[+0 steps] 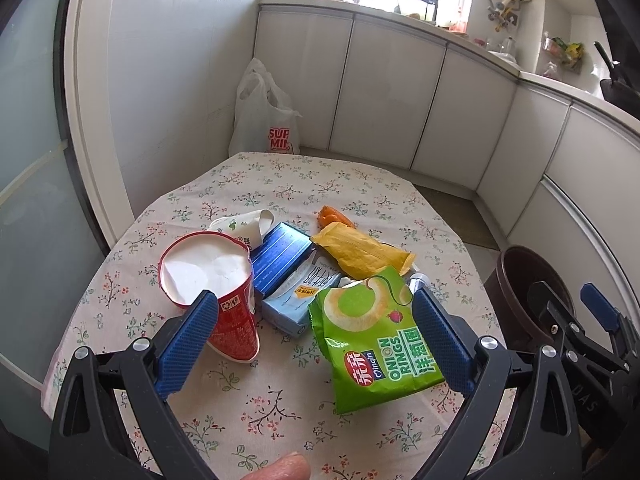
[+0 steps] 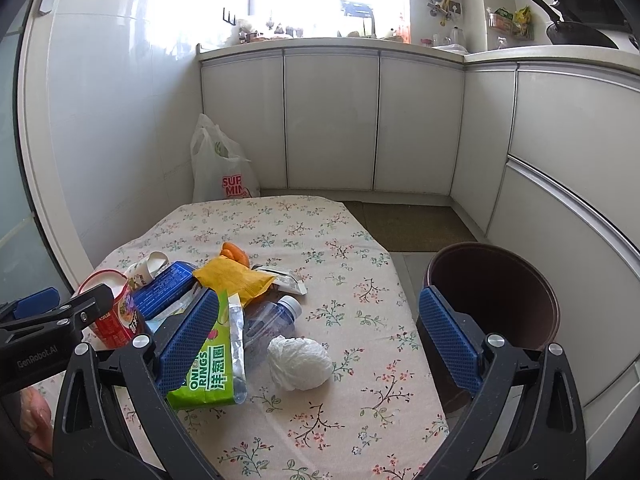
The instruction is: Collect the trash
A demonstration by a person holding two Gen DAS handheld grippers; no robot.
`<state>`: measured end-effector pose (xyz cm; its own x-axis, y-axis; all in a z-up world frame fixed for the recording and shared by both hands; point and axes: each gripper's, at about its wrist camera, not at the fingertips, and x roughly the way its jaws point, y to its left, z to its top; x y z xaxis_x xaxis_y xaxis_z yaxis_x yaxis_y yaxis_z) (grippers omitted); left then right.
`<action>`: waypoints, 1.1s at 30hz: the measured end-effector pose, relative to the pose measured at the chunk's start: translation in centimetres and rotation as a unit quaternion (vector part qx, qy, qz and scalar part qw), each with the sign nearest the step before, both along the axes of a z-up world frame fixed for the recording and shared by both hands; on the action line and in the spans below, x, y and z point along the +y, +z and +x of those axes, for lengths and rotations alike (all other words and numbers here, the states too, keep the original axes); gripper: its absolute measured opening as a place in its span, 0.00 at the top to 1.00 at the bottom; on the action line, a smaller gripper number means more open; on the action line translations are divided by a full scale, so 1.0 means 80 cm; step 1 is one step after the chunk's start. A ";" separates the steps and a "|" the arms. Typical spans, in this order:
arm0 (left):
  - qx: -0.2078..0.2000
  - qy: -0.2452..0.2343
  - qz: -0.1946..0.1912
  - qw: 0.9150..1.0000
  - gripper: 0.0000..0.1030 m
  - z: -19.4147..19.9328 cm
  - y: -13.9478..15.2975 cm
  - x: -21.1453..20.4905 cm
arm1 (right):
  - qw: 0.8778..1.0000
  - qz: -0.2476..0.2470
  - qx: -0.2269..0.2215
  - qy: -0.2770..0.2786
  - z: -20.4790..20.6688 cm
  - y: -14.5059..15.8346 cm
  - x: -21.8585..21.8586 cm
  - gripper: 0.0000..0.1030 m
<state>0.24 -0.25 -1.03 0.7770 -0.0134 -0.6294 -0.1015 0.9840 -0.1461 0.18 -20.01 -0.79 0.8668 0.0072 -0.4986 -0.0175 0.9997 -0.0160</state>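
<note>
Trash is sitting piled on the floral table [image 2: 344,280]: green onion-rings bag [image 1: 372,344] at the near edge, red cup [image 1: 216,292] at its 9 o'clock, blue box [image 1: 280,260] and yellow packet [image 1: 360,252] at 12, crumpled tissue [image 2: 300,360] at 3. I'm hovering the left gripper [image 1: 316,336] over the bag, jaws apart, likely lining up a grab. Right gripper [image 2: 320,340] is waiting with jaws spread, empty. Brown bin [image 2: 500,300] is standing off the table at 3 o'clock, handy for drops.

White cabinets [image 2: 332,120], pan [image 2: 576,32], floor mat [image 2: 416,226].
</note>
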 end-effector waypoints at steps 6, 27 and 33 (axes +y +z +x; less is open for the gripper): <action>0.032 0.010 -0.013 0.999 0.08 0.009 -0.014 0.008 | 0.999 0.014 0.039 -0.006 0.011 -0.009 -0.006 0.07; 0.281 -0.010 -0.226 0.933 0.07 0.032 -0.148 0.082 | 0.957 0.148 0.248 0.029 0.088 -0.030 -0.035 0.07; 0.265 -0.052 -0.219 0.938 0.07 0.044 -0.140 0.046 | 0.961 0.169 0.217 0.040 0.112 -0.016 -0.055 0.07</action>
